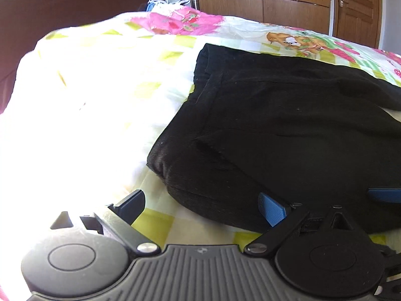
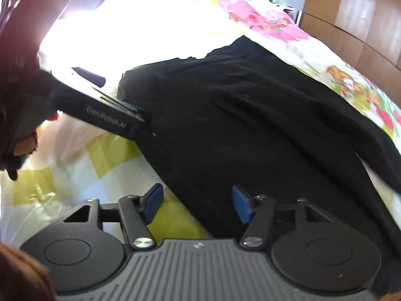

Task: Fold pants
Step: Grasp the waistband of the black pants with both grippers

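Black pants [image 1: 288, 130] lie folded in a thick stack on the patterned bed sheet [image 1: 105, 95], filling the middle and right of both views [image 2: 238, 125]. My left gripper [image 1: 203, 205] is open at the pants' near left corner, its right blue pad [image 1: 272, 208] against the fabric edge and its left finger over the sheet. My right gripper [image 2: 198, 205] is open at the pants' near edge, its right pad [image 2: 241, 204] over the fabric and its left pad [image 2: 153, 204] over the sheet. The left gripper's body [image 2: 110, 118] shows in the right wrist view beside the pants.
A pink and white cloth pile [image 1: 180, 20] lies at the far end of the bed. Wooden wardrobe doors [image 1: 275, 2] and a door [image 1: 358, 7] stand behind. A dark headboard [image 1: 62, 7] is at far left. Strong sunlight washes out the sheet on the left.
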The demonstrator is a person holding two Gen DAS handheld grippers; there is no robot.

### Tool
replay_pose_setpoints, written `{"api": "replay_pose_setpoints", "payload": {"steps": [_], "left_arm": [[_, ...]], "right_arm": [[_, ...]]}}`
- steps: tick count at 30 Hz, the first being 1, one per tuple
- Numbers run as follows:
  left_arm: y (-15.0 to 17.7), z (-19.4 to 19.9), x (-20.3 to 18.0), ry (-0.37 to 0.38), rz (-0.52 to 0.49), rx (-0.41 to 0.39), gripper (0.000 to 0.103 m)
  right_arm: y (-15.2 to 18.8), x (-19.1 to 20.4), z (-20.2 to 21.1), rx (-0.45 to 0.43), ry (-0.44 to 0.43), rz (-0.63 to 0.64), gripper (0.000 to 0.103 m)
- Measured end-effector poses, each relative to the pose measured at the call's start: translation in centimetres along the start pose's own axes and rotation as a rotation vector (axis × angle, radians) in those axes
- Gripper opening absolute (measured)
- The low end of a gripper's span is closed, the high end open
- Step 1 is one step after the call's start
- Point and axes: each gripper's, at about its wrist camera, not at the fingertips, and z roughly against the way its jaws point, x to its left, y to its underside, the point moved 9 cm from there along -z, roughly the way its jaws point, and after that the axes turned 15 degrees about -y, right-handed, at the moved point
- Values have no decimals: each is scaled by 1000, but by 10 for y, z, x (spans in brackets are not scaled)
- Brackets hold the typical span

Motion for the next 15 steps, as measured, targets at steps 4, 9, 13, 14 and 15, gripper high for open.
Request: {"api": "replay_pose_setpoints", "payload": {"steps": [4, 9, 13, 14, 15], "left_arm": [[-8, -16, -3, 39, -1, 16, 94], [-20, -34, 13, 56, 94, 38, 54], [-14, -20, 37, 58, 151, 29, 42], [-11, -18, 43, 54, 157, 32, 41], [-7, -15, 48, 39, 154, 32, 41]], "right_arm": [[-9, 2, -18, 18, -13, 26, 47], [-18, 6, -30, 48, 3, 21, 14], [-22, 18, -31, 56, -32, 11, 9], [-23, 24, -30, 55, -49, 12, 9], [-24, 30, -29, 54, -67, 16, 9]]}}
